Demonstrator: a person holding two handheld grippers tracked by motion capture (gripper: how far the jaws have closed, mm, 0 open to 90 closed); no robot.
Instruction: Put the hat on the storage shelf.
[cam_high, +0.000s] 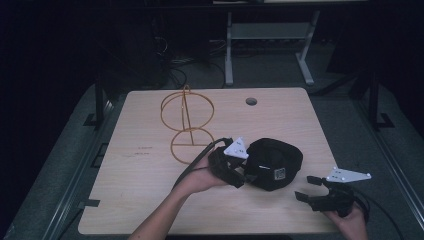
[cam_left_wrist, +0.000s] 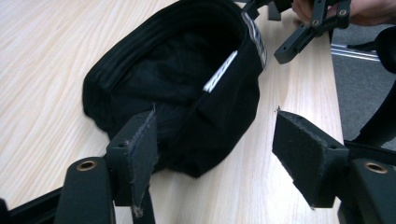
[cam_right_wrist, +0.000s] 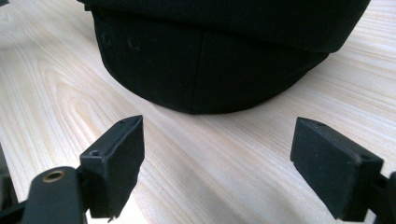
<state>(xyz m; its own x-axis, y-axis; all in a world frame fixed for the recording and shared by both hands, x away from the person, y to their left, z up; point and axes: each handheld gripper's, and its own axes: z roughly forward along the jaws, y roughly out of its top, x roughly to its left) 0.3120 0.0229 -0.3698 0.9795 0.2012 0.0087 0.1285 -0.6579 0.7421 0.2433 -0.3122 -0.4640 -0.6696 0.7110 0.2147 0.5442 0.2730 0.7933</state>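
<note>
A black cap (cam_high: 274, 162) lies upside down on the wooden table (cam_high: 145, 195), right of centre. In the left gripper view its dark inside (cam_left_wrist: 187, 79) shows a white label. My left gripper (cam_high: 245, 177) is at the cap's left side, jaws wide apart. A fold of the cap's rim sits between them (cam_left_wrist: 215, 158) and beside the left pad (cam_left_wrist: 140, 149), with no pad pressing on it. My right gripper (cam_high: 304, 188) rests near the table's front right, a short way from the cap, with nothing between its open jaws (cam_right_wrist: 217, 158). The cap's outer wall (cam_right_wrist: 224, 56) is just ahead of it.
A gold wire stand (cam_high: 187, 122) with two rings stands upright at the table's back left. A round cable hole (cam_high: 251, 101) sits near the far edge. The right gripper (cam_left_wrist: 303, 32) shows beyond the cap in the left gripper view. Desk legs and cables lie beyond the table.
</note>
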